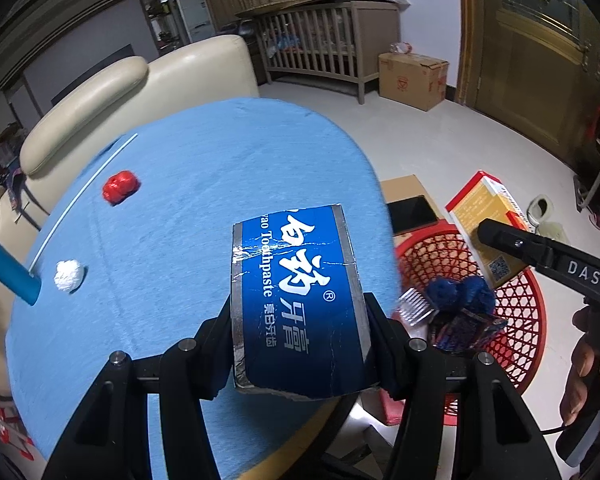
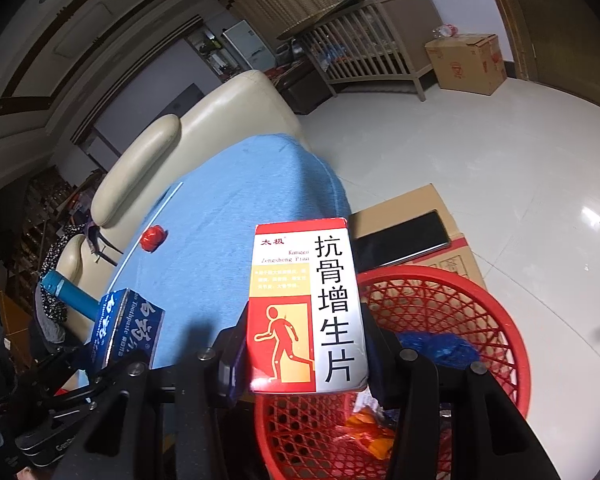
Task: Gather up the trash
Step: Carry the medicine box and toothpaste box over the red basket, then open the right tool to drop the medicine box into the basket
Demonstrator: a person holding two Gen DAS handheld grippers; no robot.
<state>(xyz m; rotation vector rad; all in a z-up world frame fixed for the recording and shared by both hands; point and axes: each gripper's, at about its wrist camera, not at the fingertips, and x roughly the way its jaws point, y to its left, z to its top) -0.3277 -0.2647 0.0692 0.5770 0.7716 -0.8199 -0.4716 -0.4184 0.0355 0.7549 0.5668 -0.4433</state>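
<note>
My left gripper [image 1: 300, 320] is shut on a blue toothpaste box [image 1: 296, 300] and holds it above the blue-clothed table [image 1: 200, 168], near its right edge. My right gripper [image 2: 308, 344] is shut on a red, white and yellow medicine box [image 2: 308, 308] above the rim of the red mesh basket [image 2: 480, 292]. The basket stands beside the table and holds blue crumpled trash [image 2: 440, 346] and orange scraps [image 2: 372, 436]. A red crumpled ball [image 1: 119, 188], a white crumpled ball [image 1: 70, 276], a white straw [image 1: 84, 196] and a blue tube [image 1: 8, 264] lie on the table.
A cream sofa [image 1: 120, 92] stands behind the table. A flat cardboard box with a black phone [image 2: 400, 240] lies on the floor by the basket. A wooden crib [image 1: 320, 44] and another cardboard box [image 1: 412, 80] stand at the far wall.
</note>
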